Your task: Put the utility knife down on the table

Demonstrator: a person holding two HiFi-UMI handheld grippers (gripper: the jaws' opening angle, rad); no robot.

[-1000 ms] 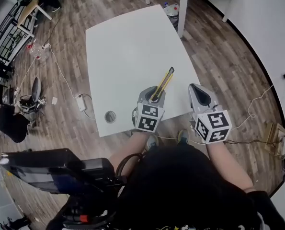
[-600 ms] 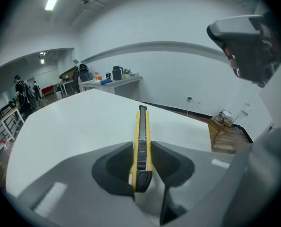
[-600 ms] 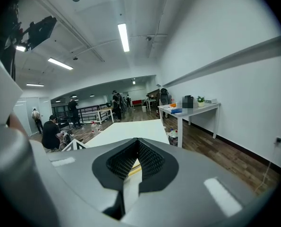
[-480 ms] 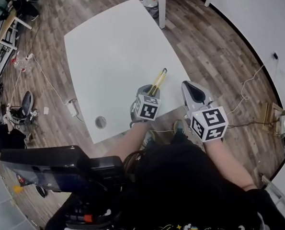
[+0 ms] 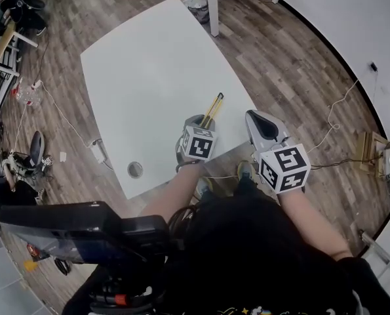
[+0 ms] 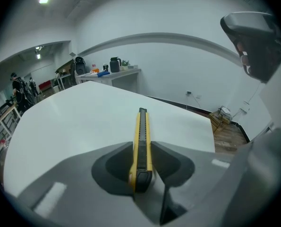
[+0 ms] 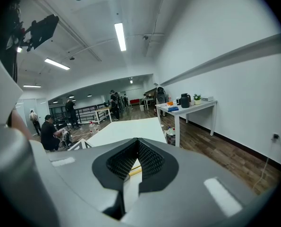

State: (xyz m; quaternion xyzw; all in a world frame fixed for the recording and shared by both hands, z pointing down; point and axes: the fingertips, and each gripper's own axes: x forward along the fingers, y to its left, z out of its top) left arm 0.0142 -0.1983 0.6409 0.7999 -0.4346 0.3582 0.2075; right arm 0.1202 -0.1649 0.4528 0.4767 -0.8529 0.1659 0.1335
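Up close, a person in dark clothing reaches both arms forward over the near edge of a white table. The left gripper is clamped on a yellow-and-black utility knife. Its jaws pinch the handle end, so the knife juts forward over the tabletop. It seems to sit just above the surface, though contact is hard to judge. Just beside it, the right gripper hovers by the table's near right corner with jaws pressed together at the tips and nothing between them. Each gripper carries a marker cube at its back.

Left of the grippers, a round cable hole marks the tabletop. Around the table is wood-plank floor. Farther off stands a second table against the wall, with a dark jug on it.
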